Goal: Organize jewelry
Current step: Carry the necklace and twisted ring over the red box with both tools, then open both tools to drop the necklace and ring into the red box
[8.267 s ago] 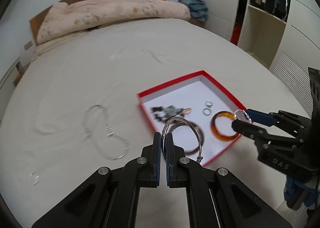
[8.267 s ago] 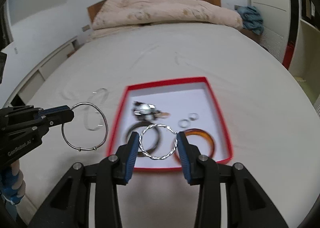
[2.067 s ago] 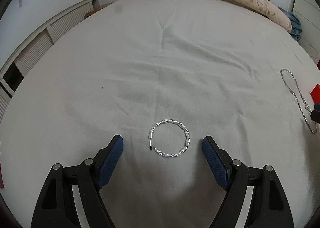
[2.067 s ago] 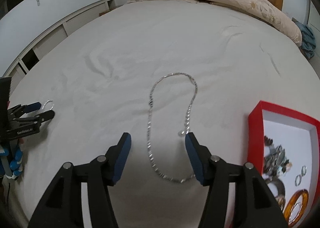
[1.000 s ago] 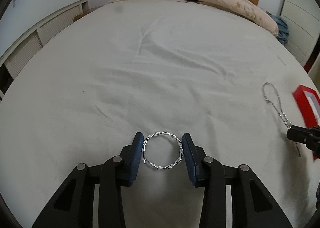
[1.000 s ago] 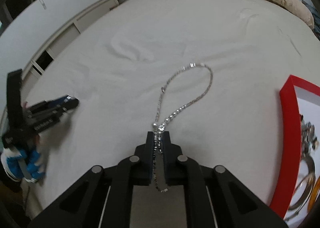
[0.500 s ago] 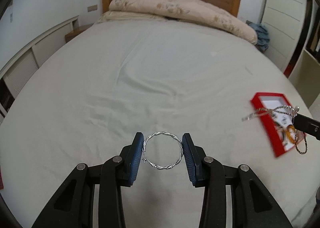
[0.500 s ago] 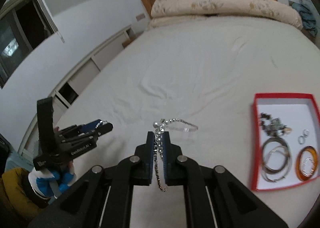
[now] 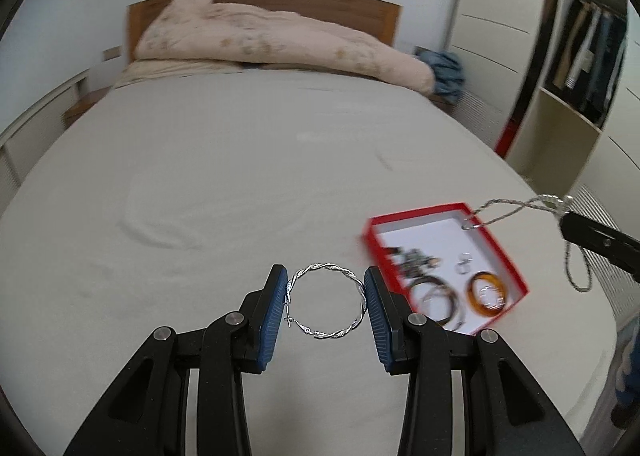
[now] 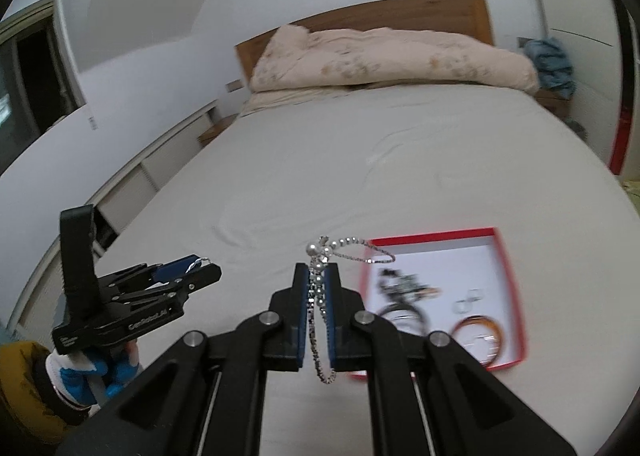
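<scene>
Twisted hoop (image 9: 325, 302) clamped between left gripper (image 9: 325, 296) fingers; necklace (image 10: 320, 298) pinched in right gripper (image 10: 319, 288) fingers

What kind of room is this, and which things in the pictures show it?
Most likely a bedroom. A wide bed with a wooden headboard and a folded quilt fills the view, and an open wardrobe with hanging clothes stands at the right.

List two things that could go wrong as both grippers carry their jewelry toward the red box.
1. The necklace hangs in loose loops from the right gripper; it might snag the red box rim or drape outside.
2. The left gripper pinches the twisted hoop only at its edges, so it could pop free.
</scene>
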Action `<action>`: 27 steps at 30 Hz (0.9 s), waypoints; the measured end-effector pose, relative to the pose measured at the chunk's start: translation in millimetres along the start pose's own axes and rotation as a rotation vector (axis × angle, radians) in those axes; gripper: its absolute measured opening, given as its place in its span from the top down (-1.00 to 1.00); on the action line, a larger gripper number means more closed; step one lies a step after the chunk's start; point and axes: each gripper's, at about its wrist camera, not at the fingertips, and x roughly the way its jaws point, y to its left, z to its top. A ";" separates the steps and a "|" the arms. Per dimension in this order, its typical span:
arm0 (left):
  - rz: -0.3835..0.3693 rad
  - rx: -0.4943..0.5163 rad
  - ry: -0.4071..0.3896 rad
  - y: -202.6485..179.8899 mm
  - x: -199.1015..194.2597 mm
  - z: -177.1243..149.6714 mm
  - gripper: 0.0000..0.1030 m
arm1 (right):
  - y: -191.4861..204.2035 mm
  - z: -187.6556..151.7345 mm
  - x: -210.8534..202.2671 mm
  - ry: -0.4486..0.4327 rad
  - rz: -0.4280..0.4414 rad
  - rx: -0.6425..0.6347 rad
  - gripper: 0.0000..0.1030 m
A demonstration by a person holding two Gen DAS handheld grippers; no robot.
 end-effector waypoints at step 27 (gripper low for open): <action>-0.027 0.167 0.211 -114.1 160.9 -33.1 0.23 | -153.7 -84.4 88.1 0.181 -0.198 0.147 0.84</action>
